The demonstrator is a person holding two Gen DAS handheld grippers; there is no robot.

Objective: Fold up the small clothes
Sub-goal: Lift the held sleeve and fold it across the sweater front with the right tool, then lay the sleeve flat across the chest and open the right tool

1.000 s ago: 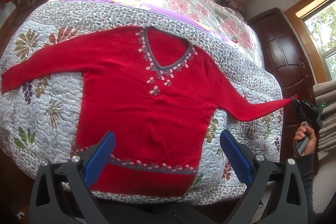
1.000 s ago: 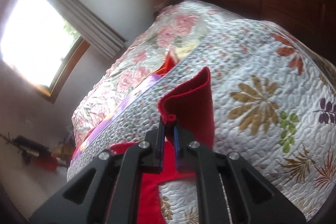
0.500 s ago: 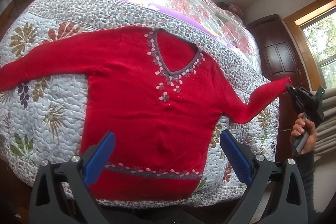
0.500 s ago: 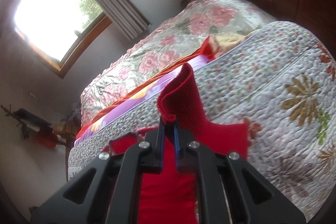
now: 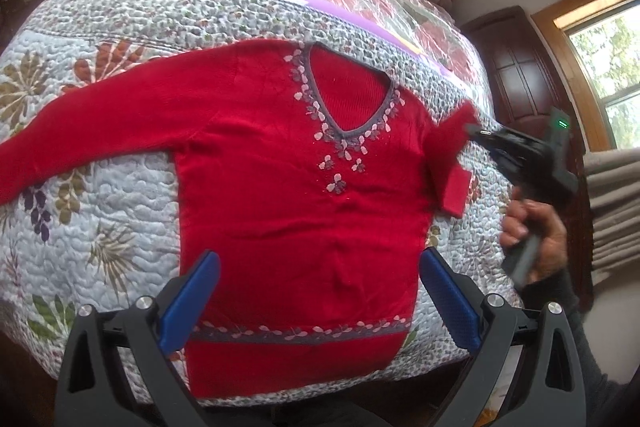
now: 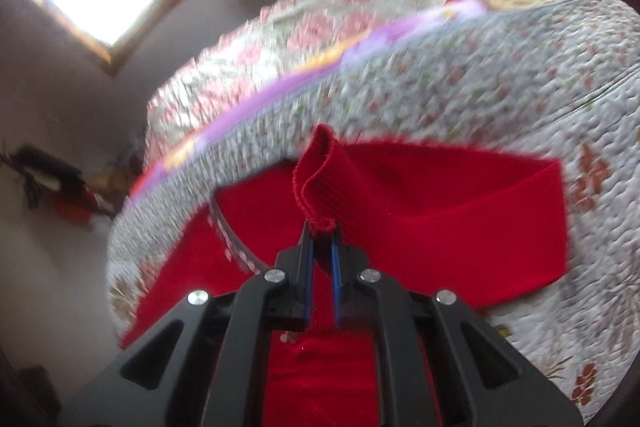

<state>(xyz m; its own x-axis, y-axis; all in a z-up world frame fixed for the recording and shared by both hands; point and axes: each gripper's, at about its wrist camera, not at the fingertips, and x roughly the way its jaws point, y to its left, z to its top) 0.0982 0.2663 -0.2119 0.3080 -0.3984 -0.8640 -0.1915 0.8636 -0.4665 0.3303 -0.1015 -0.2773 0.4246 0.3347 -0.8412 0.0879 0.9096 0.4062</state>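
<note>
Red knit V-neck sweater (image 5: 288, 179) flat on floral quilted bedspread (image 5: 100, 195); right gripper (image 6: 320, 227) clamps its cuff at 3 o'clock, left gripper (image 5: 320, 291) spread wide, empty.

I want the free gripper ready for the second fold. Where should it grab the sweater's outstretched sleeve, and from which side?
Probably at the cuff end of the outstretched sleeve, which lies flat and straight on the quilt, away from the sweater body. The open left gripper could come from the sleeve's outer end, pinching across the thin edge, mirroring how the right gripper holds its cuff.
</note>
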